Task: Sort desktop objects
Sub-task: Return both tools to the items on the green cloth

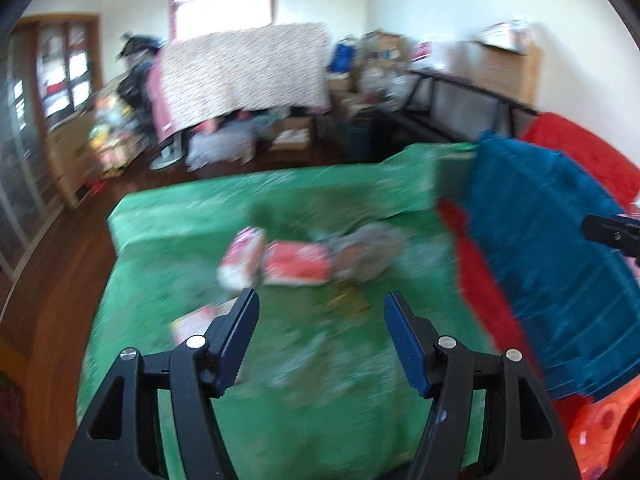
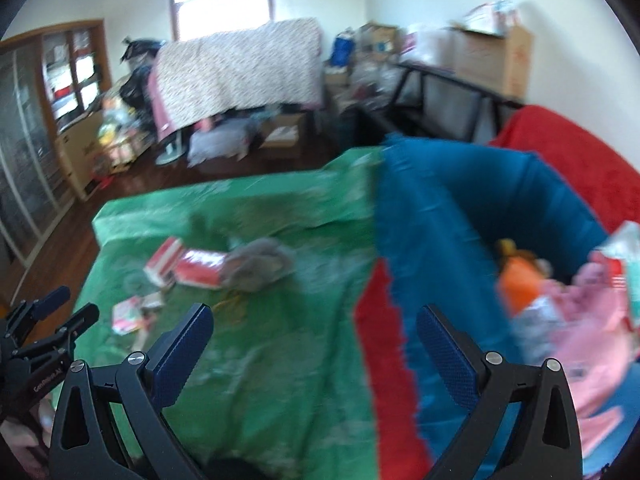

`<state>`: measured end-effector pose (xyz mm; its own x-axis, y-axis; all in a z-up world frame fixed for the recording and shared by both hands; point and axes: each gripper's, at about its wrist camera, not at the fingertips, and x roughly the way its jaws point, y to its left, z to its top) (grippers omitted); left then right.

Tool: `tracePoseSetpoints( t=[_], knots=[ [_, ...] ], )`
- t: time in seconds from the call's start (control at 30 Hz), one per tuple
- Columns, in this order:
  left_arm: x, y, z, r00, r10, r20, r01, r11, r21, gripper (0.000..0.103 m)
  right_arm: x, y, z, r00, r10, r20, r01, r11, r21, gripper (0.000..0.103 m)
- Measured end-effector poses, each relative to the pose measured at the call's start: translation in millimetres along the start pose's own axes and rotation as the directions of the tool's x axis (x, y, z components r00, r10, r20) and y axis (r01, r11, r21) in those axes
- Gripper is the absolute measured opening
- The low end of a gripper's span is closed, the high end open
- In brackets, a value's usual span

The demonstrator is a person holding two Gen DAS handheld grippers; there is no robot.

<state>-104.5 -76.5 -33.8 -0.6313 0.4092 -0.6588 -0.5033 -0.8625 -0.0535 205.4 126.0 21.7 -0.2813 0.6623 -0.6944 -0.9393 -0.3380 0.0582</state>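
The pictures are blurry. A green cloth (image 1: pixel 280 420) covers the bench. Near its middle lie two red and white boxes (image 1: pixel 276 266) side by side. In the left wrist view the left one stands a bit tilted, its long side running from 1 o'clock to 7 o'clock. The right one lies flat with its long side going from 9 o'clock to 3 o'clock. A gray soft lump (image 1: pixel 366 250) touches the right box at 3 o'clock. A small pink pack (image 1: pixel 196 320) lies nearer, at 7 o'clock from the boxes, partly hidden behind a left finger.

A blue bin (image 2: pixel 440 216) sits at the right side of the cloth, on a red cloth (image 2: pixel 580 160). Inside it are an orange thing (image 2: pixel 520 284) and pink things (image 2: pixel 592 320).

The left gripper (image 1: pixel 320 316) is open with nothing between its fingers. It points down at the green cloth. The right gripper (image 2: pixel 314 334) is open and empty too, over the edge of the bin.
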Motion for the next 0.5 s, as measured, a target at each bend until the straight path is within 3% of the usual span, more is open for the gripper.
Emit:
tracePoseSetpoints(
  t=[0.2,0.33,0.5],
  knots=[
    [50,105,-43,0.99,0.077,-0.115,-0.088,0.992,-0.094,0.064,71,90,-11,0.989,0.065,-0.133,-0.076,0.994,-0.078,0.103],
    [89,160,-69,0.975,0.104,-0.198,-0.123,0.989,-0.086,0.064,128,147,-24,0.969,0.102,-0.224,-0.126,0.987,-0.096,0.103],
    [139,209,-87,0.957,0.088,-0.277,-0.106,0.993,-0.054,0.064,192,210,-46,0.939,0.135,-0.317,-0.173,0.98,-0.097,0.103]
  ],
)
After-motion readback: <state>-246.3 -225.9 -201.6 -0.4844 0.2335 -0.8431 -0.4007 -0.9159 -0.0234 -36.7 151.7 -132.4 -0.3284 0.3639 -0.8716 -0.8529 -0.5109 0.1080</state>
